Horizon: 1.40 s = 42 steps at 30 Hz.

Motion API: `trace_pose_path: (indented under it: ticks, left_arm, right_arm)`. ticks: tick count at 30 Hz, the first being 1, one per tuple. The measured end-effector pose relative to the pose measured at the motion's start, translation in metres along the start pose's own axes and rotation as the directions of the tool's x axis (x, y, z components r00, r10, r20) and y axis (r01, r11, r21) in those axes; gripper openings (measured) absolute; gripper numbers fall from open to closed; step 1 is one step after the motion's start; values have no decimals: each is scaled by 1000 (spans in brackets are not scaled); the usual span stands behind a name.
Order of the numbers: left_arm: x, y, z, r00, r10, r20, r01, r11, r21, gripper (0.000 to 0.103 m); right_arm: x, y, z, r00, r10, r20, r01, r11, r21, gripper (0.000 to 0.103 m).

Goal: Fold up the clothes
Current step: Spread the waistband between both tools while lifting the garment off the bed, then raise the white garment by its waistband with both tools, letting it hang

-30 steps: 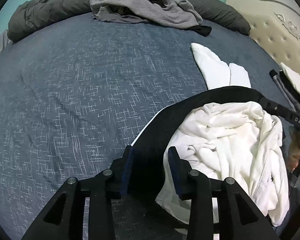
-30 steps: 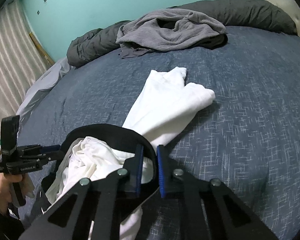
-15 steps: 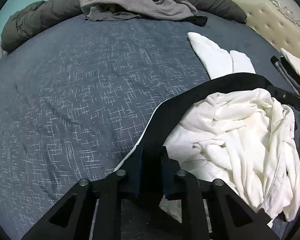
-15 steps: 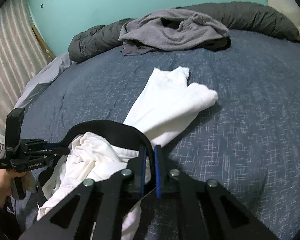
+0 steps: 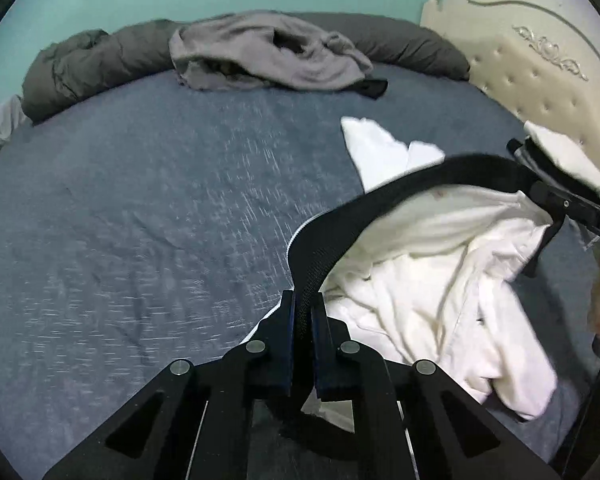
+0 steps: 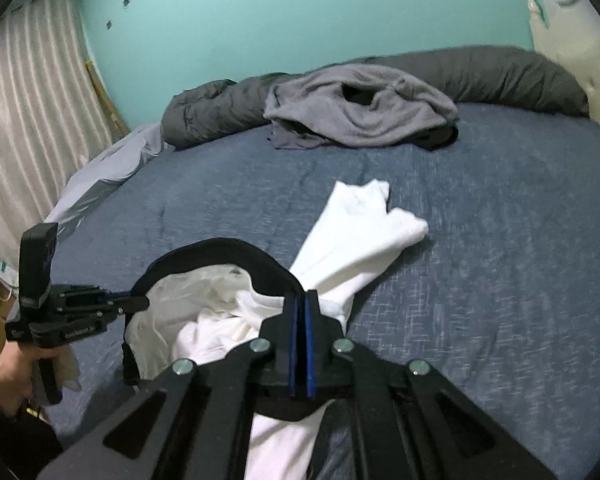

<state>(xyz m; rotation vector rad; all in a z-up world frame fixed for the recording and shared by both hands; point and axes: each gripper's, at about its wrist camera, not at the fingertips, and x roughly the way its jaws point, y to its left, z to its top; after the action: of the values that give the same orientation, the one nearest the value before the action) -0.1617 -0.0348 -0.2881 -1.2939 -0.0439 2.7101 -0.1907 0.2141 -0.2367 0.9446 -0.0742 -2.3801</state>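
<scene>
Two claws are pinching the same black band, which looks like the waistband or rim of a garment with a crumpled white lining bunched inside it. The left claw (image 5: 303,312) is pressed together on the band's near-left stretch, and the right claw (image 6: 300,312) is pressed together on its right stretch, so the black band (image 5: 440,172) arches between them, held up off the blue bed (image 5: 140,208). The white cloth (image 5: 440,280) inside is rumpled and spills down to the bed below, while two white legs or sleeves (image 6: 356,232) lie flat on the bed beyond the band, pointing toward the far side. As a judgement, this piece is nowhere near a neat fold: it is bunched, not spread flat, and would need smoothing out before any fold could lie clean. A heap of grey clothing (image 6: 360,108) lies loose at the far edge of the bed against a dark rolled quilt (image 6: 520,76), so more seems to be left.
</scene>
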Motion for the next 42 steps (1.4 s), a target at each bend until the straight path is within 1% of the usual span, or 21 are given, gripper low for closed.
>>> trace_pose_path:
  ticks: [4,8,13,19,25,29,33,38,42]
  left_arm:
    - [-53,-7,23,997,15,74,-16,1000,12,7]
    - [-110,-18,50,988,25,151,-30,999,28,7]
    - [-187,-35,86,969,22,246,-35,998,49,7]
    - [-263,-56,126,945,35,326,-65,995,82,7]
    - [-338,-80,168,913,50,406,-110,986,125,7]
    - [-391,-92,194,887,64,456,-142,980,138,7]
    - [-436,-98,219,865,64,498,-149,980,132,7]
    - [-490,-108,237,831,68,553,-173,975,139,7]
    - [-524,-113,239,808,71,584,-193,970,149,7]
  right_arm:
    - [-46,17,26,999,-10,49,12,999,-44,3]
    - [-101,43,62,994,-19,109,31,994,-109,3]
    - [-166,67,102,984,-42,173,71,984,-164,3]
    - [-233,90,145,971,-79,227,126,971,-203,3]
    - [-295,111,188,951,-115,286,185,955,-233,2]
    - [-334,128,217,933,-133,334,224,942,-249,2]
    - [-372,145,245,912,-150,382,263,928,-263,2]
    - [-417,166,276,889,-156,432,291,919,-267,2]
    - [-446,178,292,879,-142,455,282,925,-256,2]
